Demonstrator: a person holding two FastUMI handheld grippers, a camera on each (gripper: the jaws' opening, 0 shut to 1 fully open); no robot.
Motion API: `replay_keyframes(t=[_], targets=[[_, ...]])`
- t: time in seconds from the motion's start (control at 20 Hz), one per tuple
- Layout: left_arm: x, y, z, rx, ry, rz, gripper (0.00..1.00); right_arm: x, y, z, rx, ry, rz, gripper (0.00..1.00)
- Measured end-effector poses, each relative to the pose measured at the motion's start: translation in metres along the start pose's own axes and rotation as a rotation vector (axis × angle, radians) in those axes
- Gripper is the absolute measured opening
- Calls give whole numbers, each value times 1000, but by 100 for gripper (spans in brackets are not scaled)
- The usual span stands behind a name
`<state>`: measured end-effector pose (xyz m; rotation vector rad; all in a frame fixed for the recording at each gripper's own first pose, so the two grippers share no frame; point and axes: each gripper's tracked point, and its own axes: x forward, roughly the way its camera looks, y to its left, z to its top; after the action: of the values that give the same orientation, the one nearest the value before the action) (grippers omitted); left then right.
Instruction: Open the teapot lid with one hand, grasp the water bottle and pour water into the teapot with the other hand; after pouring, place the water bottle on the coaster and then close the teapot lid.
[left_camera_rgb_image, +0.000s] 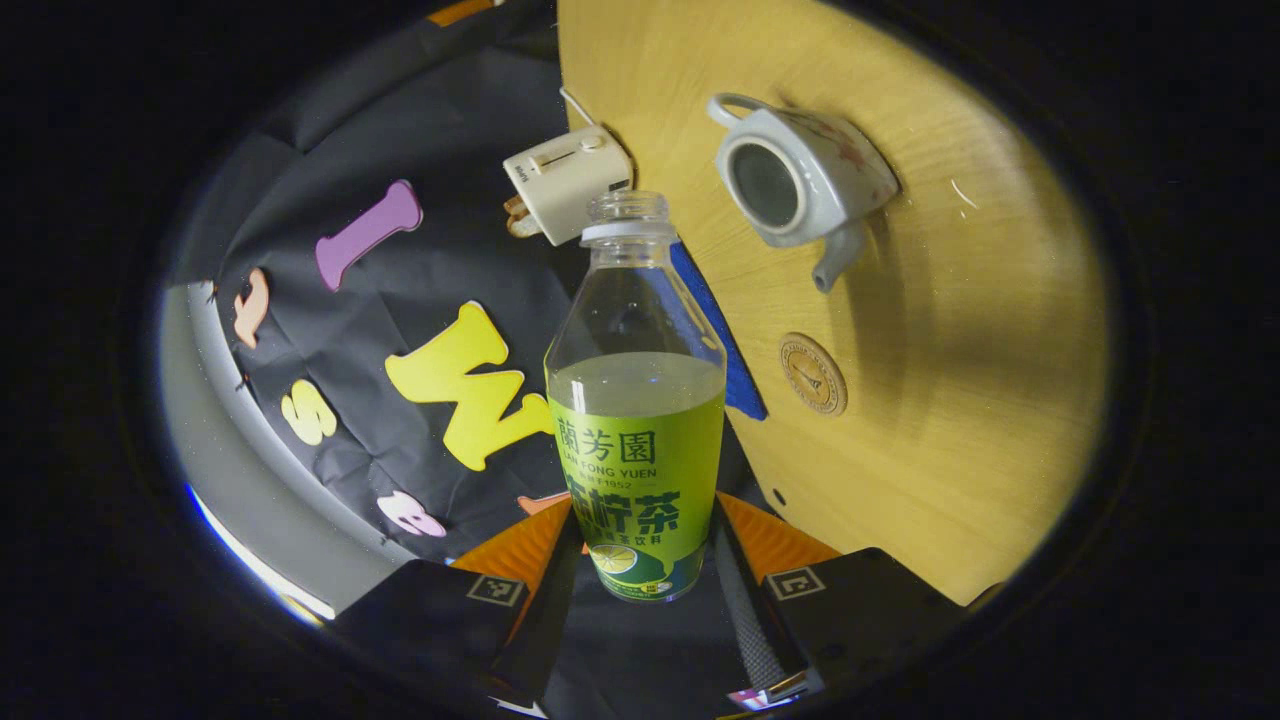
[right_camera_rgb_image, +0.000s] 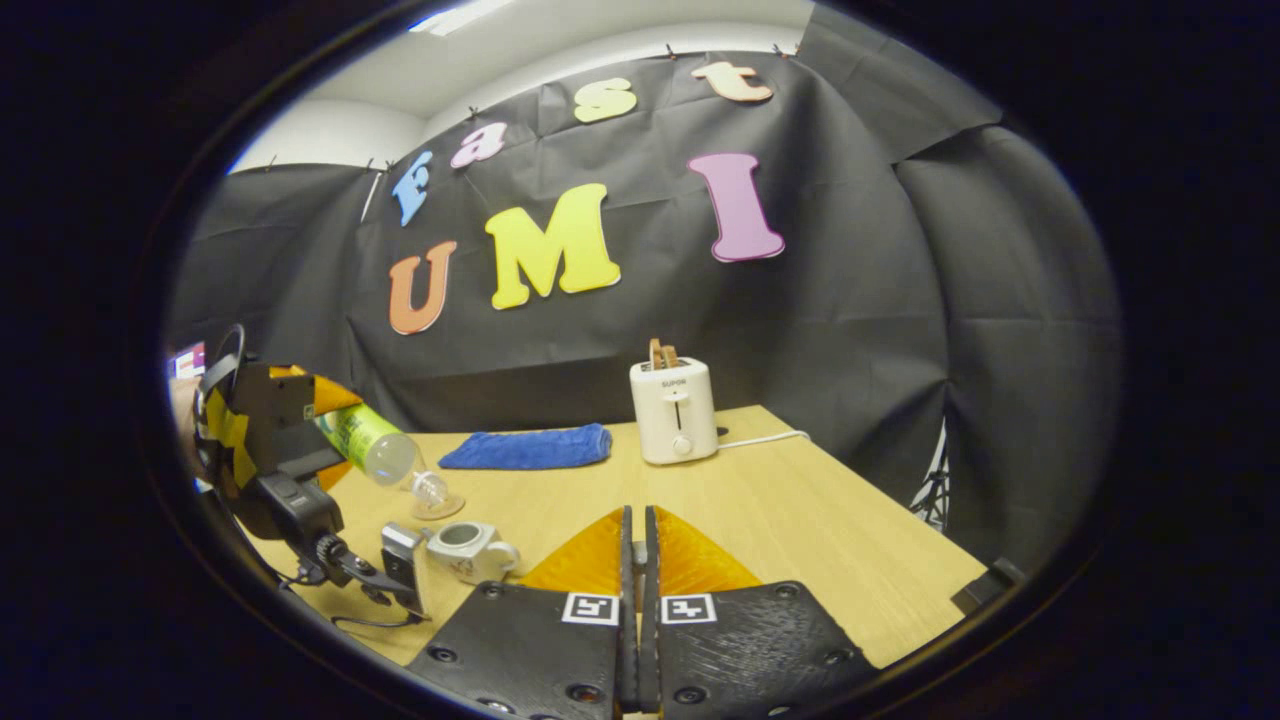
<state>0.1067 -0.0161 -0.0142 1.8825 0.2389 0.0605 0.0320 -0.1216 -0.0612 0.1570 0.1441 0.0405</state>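
Holding the bottle (left_camera_rgb_image: 636, 400), the left gripper (left_camera_rgb_image: 640, 585) has its jaws clamped on the lower labelled part. The bottle is clear plastic, uncapped, roughly half full of pale liquid, and tipped with its mouth pointing down toward the teapot (left_camera_rgb_image: 800, 180). The teapot is white glazed ceramic with a short spout, lid off, and stands on the pale wood-grain bench (left_camera_rgb_image: 960, 400). A round coaster (left_camera_rgb_image: 813, 374) lies flat just beside the spout, apart from it. Farther back stand a white toaster (right_camera_rgb_image: 674, 410) with bread in its slots and a folded blue cloth (right_camera_rgb_image: 530, 448). The right gripper (right_camera_rgb_image: 636, 560) is over bare bench, jaws together, holding nothing.
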Motion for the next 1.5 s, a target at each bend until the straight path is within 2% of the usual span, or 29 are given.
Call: replay_keyframes(t=[0.15,0.3,0.35,0.55,0.7,0.8,1.0,1.25,1.4,1.5], targets=[[3,-14,-2,-193,-4,-31,72,-4,-4,8,0,-14,-15,1],[6,-53,-16,-577,4,-202,72,-8,-4,13,2,-19,-25,1],[3,-62,-20,-693,14,-234,72,-8,-3,14,-2,-18,-29,1],[-6,-64,-42,-1080,31,-224,73,-9,12,16,-21,-9,-24,1],[-13,-70,-49,-1375,15,-244,74,-12,28,16,-49,-7,-11,1],[-22,-76,-48,-1519,4,-264,73,-14,39,19,-51,-7,-1,1],[-29,-70,-55,-1698,-27,-243,74,-15,60,20,-58,-11,13,1],[-1,-38,-58,-1884,-128,-183,74,-13,73,11,-62,6,25,1],[25,-25,-66,-1904,-160,-142,74,-9,73,5,-68,17,22,1],[46,-24,-64,-1896,-170,-155,74,-7,72,2,-69,24,21,1]])
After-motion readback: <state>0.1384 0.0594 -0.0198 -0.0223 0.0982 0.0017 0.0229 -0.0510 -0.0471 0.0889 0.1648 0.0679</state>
